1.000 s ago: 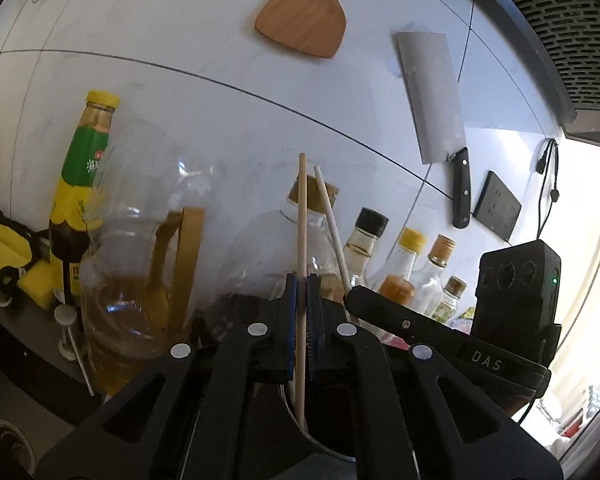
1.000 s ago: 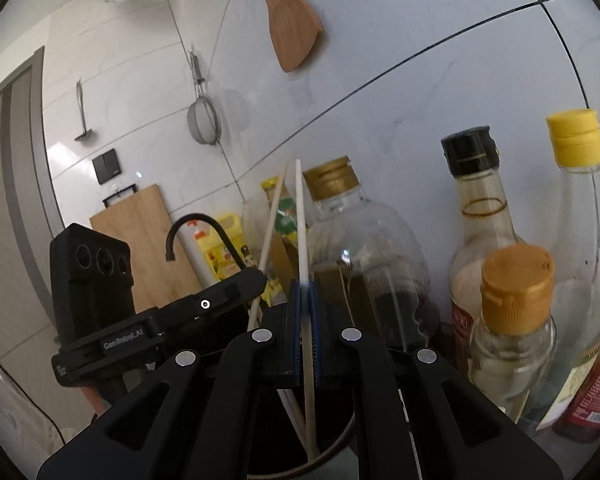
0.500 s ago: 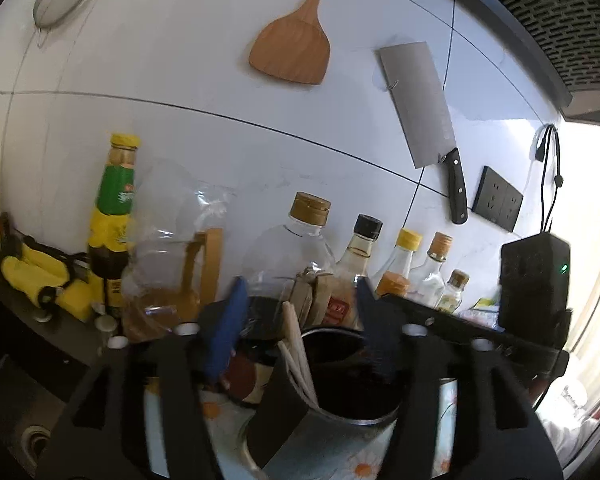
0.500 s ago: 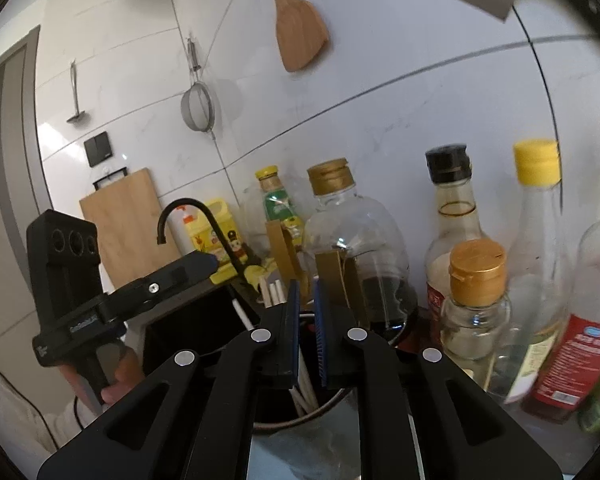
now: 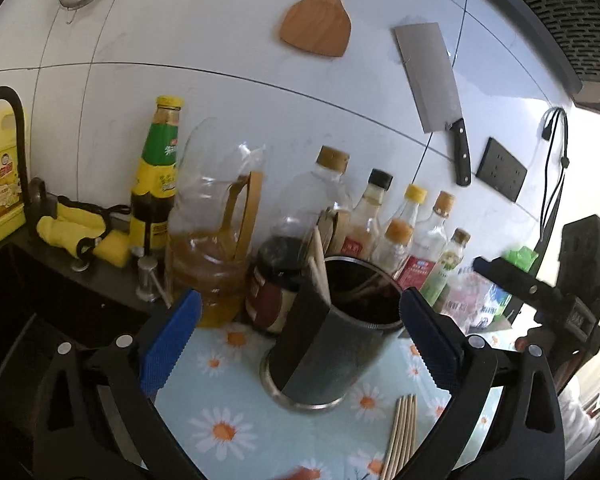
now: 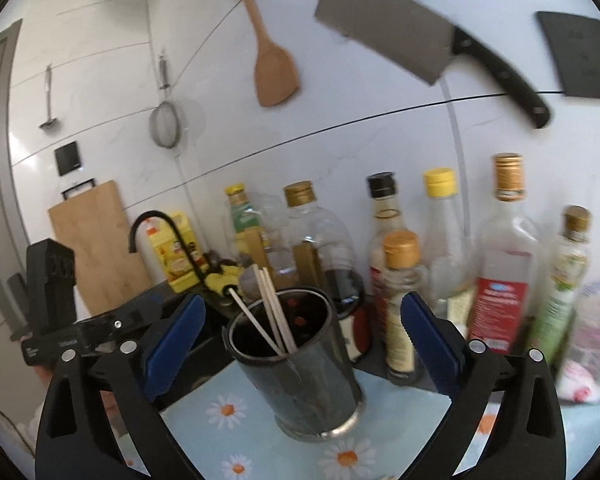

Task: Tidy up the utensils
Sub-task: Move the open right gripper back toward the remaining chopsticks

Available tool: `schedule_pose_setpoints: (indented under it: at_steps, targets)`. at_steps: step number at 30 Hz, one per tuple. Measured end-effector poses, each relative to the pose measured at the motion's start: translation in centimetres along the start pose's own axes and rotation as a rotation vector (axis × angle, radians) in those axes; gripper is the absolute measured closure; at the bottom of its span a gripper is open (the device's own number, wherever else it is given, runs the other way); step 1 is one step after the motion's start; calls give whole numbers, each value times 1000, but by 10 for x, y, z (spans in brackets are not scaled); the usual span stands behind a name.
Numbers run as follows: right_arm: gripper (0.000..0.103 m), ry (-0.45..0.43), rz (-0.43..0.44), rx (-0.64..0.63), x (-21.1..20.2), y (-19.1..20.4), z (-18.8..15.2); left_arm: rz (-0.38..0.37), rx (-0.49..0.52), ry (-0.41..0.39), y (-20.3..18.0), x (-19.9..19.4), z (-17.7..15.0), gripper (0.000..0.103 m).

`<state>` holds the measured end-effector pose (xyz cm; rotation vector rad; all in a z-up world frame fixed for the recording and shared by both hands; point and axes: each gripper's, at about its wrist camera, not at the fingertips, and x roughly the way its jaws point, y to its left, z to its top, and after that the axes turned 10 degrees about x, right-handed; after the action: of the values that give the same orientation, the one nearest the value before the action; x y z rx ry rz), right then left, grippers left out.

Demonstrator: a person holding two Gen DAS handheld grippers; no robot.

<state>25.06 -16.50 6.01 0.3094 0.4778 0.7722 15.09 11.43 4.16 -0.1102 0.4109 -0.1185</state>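
Observation:
A dark metal utensil holder (image 5: pixel 328 344) (image 6: pixel 300 368) stands on a daisy-print mat (image 5: pixel 228 412). Several wooden chopsticks (image 6: pixel 274 316) lean inside it; their tops also show in the left wrist view (image 5: pixel 319 264). More chopsticks (image 5: pixel 400 436) lie in a bundle on the mat, front right of the holder. My left gripper (image 5: pixel 296 344) is open and empty, its blue pads either side of the holder and in front of it. My right gripper (image 6: pixel 300 344) is open and empty, also straddling the holder.
A row of sauce and oil bottles (image 6: pixel 504 264) (image 5: pixel 208 248) stands right behind the holder against the tiled wall. A cleaver (image 5: pixel 432 88), a wooden spatula (image 5: pixel 316 28) and a strainer (image 6: pixel 165 124) hang above. A black sink and tap (image 5: pixel 4 184) lie to the left.
Both grippers were shut on a chopstick above the holder a second ago. They have opened, the chopsticks have dropped into the holder, and both grippers have drawn back and up.

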Motion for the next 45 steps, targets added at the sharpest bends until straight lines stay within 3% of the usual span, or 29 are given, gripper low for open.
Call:
schedule_pose_setpoints:
  at_steps: [5,10,19,25,29,35,41,45]
  targets:
    - [8,-28,-91,59,-21,-3,-13,-8,69,41,-9,-6,-10,6]
    - [8,-10,-206,11,-33,4,-32,-51,125,101,-17,-1,-21,6]
    - [8,115,-301,80,-39,4,-67,-198,145,249,-27,35,-45,6]
    - [8,292,-357,186,-32,-9,-94,-271,209,354,-40,60,-64,6]
    - [8,282,-449,183,-37,-9,-114,-315,260,424,-51,78,-76,6]
    - [8,340,-591,160,-32,-12,-143,-389,300,521,-66,97,-91,6]
    - [8,397,-707,160,-18,-18,-172,-400,345,584,-76,111,-100,6]
    - [8,394,-738,160,-11,-15,-183,-395,378,612,-81,120,-106,6]
